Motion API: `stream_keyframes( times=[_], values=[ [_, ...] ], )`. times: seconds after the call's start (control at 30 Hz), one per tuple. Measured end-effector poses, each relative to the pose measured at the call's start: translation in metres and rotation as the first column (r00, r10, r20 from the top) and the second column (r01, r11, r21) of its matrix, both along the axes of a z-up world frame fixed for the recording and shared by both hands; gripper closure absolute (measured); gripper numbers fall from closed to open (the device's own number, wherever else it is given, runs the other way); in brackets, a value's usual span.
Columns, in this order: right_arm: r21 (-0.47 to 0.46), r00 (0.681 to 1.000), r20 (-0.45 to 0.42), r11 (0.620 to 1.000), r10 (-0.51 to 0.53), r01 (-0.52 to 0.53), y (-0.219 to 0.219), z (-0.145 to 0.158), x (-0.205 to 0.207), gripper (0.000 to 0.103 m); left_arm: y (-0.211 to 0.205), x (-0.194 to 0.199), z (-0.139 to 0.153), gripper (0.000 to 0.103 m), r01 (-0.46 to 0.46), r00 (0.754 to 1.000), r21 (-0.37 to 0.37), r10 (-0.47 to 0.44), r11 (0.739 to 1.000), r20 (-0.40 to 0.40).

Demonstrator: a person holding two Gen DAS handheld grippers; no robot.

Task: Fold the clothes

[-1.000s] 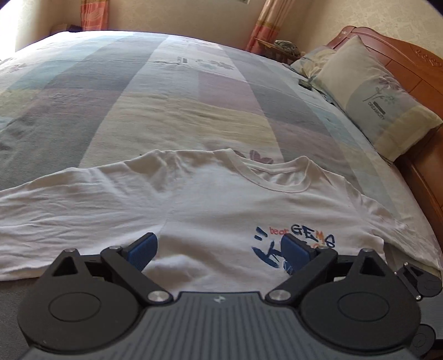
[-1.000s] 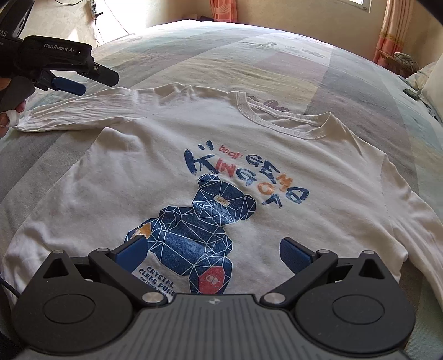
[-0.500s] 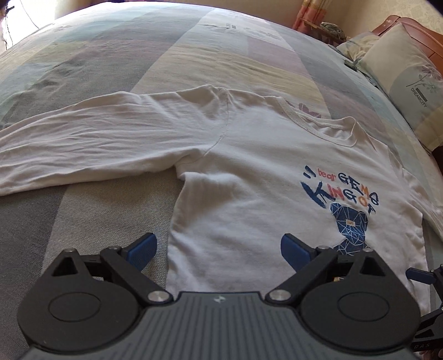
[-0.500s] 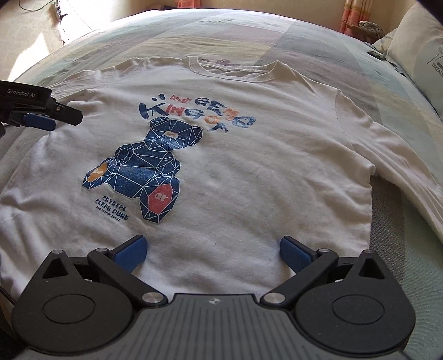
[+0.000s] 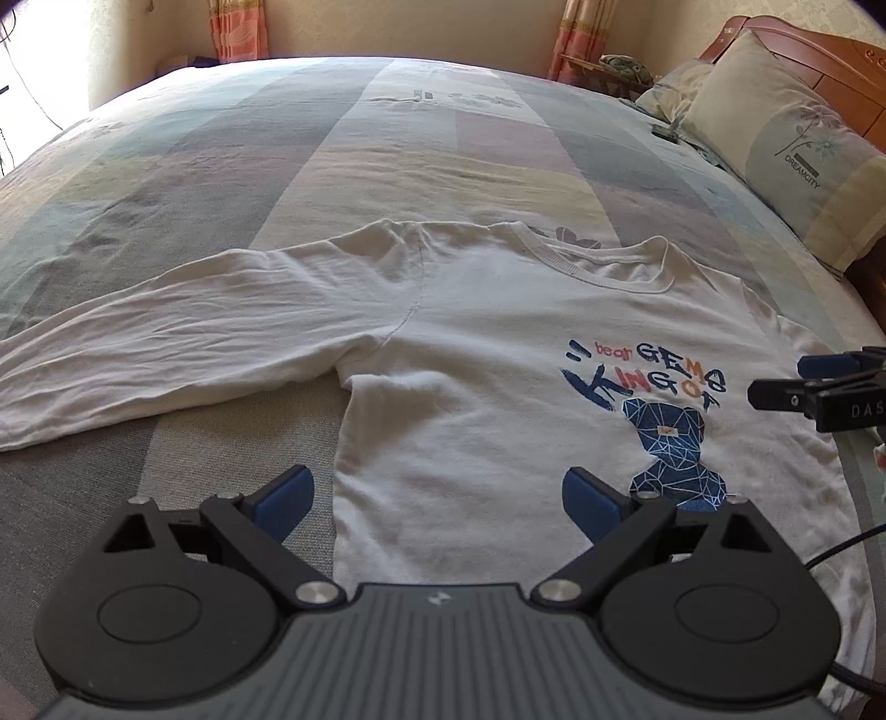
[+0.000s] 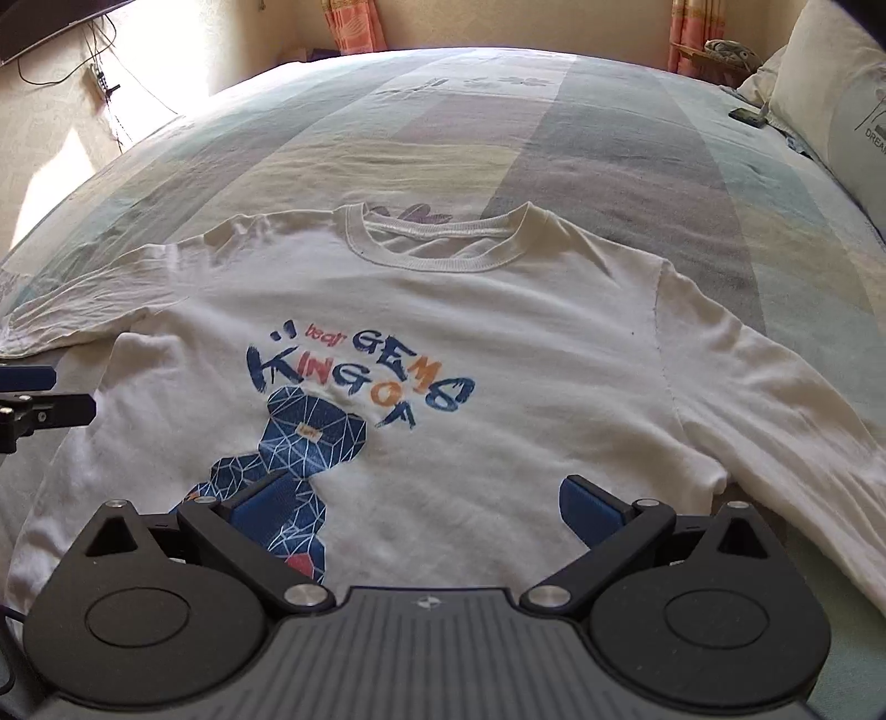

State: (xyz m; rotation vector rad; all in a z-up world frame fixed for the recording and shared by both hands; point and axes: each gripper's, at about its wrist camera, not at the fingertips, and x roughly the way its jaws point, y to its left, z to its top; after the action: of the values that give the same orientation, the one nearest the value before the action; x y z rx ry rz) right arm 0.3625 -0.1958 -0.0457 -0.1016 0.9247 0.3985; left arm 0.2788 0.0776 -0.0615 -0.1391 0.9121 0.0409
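A white long-sleeved shirt (image 5: 487, 354) (image 6: 498, 354) with a blue bear print lies flat, front up, on the bed, both sleeves spread sideways. My left gripper (image 5: 437, 493) hovers open over the shirt's lower left side seam, holding nothing. My right gripper (image 6: 421, 498) hovers open above the lower middle of the shirt, over the bear print (image 6: 299, 443). Each gripper's tip shows in the other's view: the right gripper (image 5: 797, 382) at the right edge, the left gripper (image 6: 33, 393) at the left edge.
The bed carries a pastel patchwork bedspread (image 5: 387, 144). A pillow (image 5: 786, 138) leans on the wooden headboard (image 5: 819, 50) at the right. A small dark object (image 6: 745, 115) lies near the pillow. Curtains (image 5: 238, 27) hang at the far wall.
Both grippers have pulled back and levelled towards the shirt's hem side; the far wall and curtains now show. Both stay open, and the shirt has not moved.
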Motion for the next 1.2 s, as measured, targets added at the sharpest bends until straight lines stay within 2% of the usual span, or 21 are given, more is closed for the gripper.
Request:
stream_keyframes(
  times=[0.1,0.2,0.37,0.4,0.5,0.57,0.63,0.7,0.8,0.9,1.07,1.2],
  values=[
    [-0.03,0.998,0.056,1.0,-0.007,0.009,0.01,0.002,0.038,0.0,0.01,-0.005,-0.002,0.007,-0.02,1.0,0.022,0.02,1.0,-0.009],
    [-0.052,0.997,0.069,0.998,-0.034,0.038,0.019,-0.006,0.076,0.0,0.021,-0.01,-0.003,0.007,-0.037,0.999,0.03,0.037,0.999,-0.012],
    [-0.1,0.996,0.002,0.991,-0.094,0.094,0.033,-0.04,0.137,0.0,0.037,-0.015,-0.006,0.007,-0.062,0.998,0.027,0.063,0.998,-0.021],
    [-0.112,0.994,-0.018,0.989,-0.104,0.102,0.035,-0.048,0.144,0.0,0.039,-0.015,-0.007,0.007,-0.062,0.998,0.027,0.063,0.998,-0.021],
    [-0.113,0.995,0.027,0.989,-0.096,0.098,0.037,-0.052,0.155,0.0,0.045,-0.014,-0.006,0.007,-0.057,0.998,0.029,0.058,0.998,-0.016],
    [-0.11,0.994,0.018,0.988,-0.106,0.108,0.036,-0.05,0.167,0.0,0.048,-0.014,-0.006,0.007,-0.061,0.998,0.03,0.062,0.998,-0.009],
    [-0.126,0.987,-0.018,0.979,-0.161,0.158,0.036,-0.045,0.178,0.0,0.053,-0.014,-0.005,0.007,-0.073,0.997,0.033,0.073,0.997,-0.002],
    [-0.097,0.986,-0.034,0.983,-0.16,0.157,0.044,-0.033,0.176,0.0,0.06,-0.015,-0.005,0.007,-0.09,0.996,0.039,0.09,0.995,0.004],
    [-0.015,0.998,-0.041,0.999,-0.044,0.044,0.073,-0.014,0.158,0.0,0.069,-0.017,-0.004,0.007,-0.123,0.992,0.043,0.122,0.992,0.01],
    [0.058,0.991,-0.071,0.992,0.116,-0.111,0.115,-0.004,0.143,0.0,0.08,-0.021,-0.002,0.007,-0.155,0.988,0.043,0.154,0.987,0.022],
    [0.168,0.933,-0.06,0.925,0.354,-0.34,0.179,-0.003,0.127,0.0,0.099,-0.031,0.003,0.007,-0.212,0.977,0.051,0.21,0.976,0.036],
    [0.217,0.893,-0.078,0.882,0.443,-0.419,0.222,-0.013,0.13,0.0,0.12,-0.037,0.0,0.007,-0.261,0.965,0.036,0.26,0.965,0.037]
  ],
)
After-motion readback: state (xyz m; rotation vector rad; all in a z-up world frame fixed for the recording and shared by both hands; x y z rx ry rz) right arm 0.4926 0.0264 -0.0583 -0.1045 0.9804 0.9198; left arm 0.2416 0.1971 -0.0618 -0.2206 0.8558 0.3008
